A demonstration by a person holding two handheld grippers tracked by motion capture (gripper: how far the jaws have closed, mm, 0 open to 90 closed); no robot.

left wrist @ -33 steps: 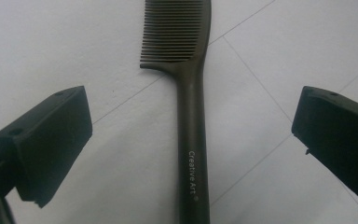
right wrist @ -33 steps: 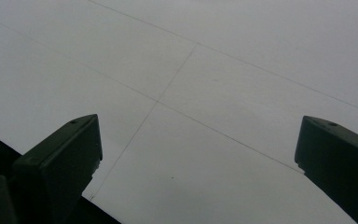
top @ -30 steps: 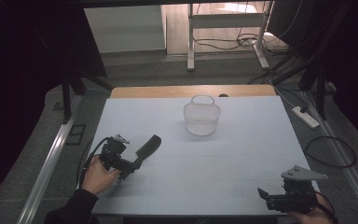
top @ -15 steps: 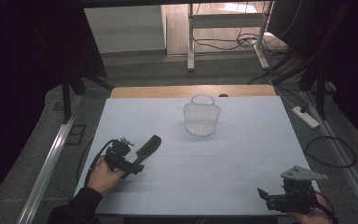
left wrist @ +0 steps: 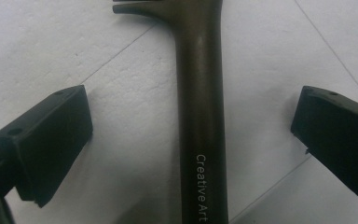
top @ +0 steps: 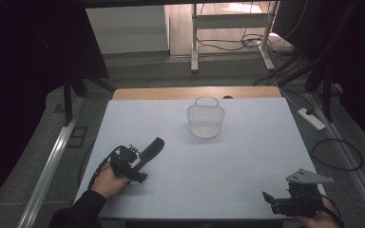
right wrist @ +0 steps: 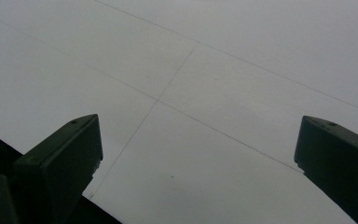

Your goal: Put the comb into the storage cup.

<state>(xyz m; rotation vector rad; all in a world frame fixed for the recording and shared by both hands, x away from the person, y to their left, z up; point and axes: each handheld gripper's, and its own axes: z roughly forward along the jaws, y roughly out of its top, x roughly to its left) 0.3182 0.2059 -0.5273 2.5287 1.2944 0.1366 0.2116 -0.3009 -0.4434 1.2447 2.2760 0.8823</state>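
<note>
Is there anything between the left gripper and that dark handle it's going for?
Nothing visible. The left gripper is open, with the dark handle lying flat on the white table between its jaws, bare surface on either side.

Thing: dark brush (top: 152,148), long and slim
Handle: smooth, dark brown, straight, printed "Creative Art" (left wrist: 202,186) in pale letters
Head: wider end with a curved shoulder, cut off at the top of the left gripper view
Pose: flat on the white table (top: 228,156), lying diagonally, head toward the far right
Place: left half of the table, nearer the front edge than the far edge
</note>
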